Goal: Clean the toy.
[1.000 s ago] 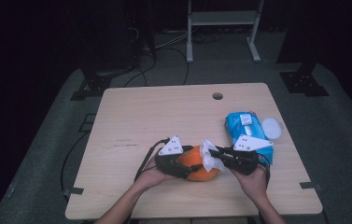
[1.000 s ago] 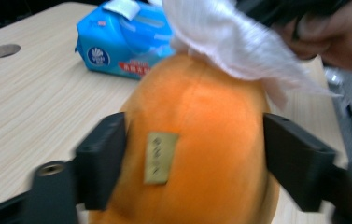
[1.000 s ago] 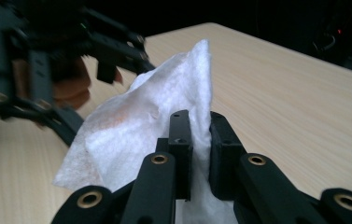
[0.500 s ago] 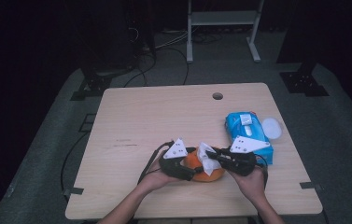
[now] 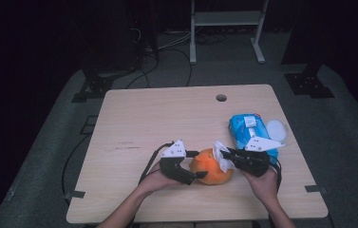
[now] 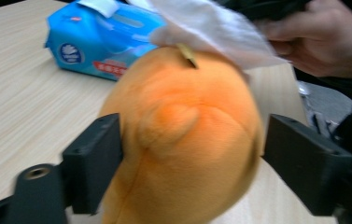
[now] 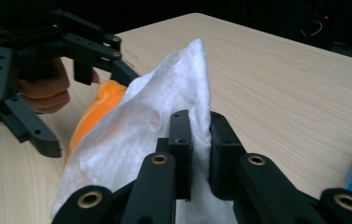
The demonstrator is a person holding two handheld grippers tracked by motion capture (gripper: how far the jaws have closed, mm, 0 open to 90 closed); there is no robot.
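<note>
An orange plush ball (image 5: 211, 167) rests on the wooden table (image 5: 167, 118) near its front edge. My left gripper (image 5: 199, 165) reaches in from the left with one jaw on each side of the orange ball (image 6: 183, 140). Its jaws have just been opening, and both pads still lie against the ball. From the right, my right gripper (image 5: 225, 154) is shut on a white tissue (image 5: 222, 156). The tissue (image 7: 155, 112) drapes onto the ball's upper right side (image 7: 100, 109), pinched between the closed jaws (image 7: 199, 119).
A blue tissue pack (image 5: 250, 130) lies just behind the right hand, with a white round lid (image 5: 276, 128) beside it near the table's right edge. A small cable hole (image 5: 221, 98) sits at the table's far edge. Dark floor with stands and cables surrounds the table.
The ball has shifted a little to the right between the grippers. The right gripper has drawn the tissue across the ball's top toward its right side. The left hand has stayed put.
</note>
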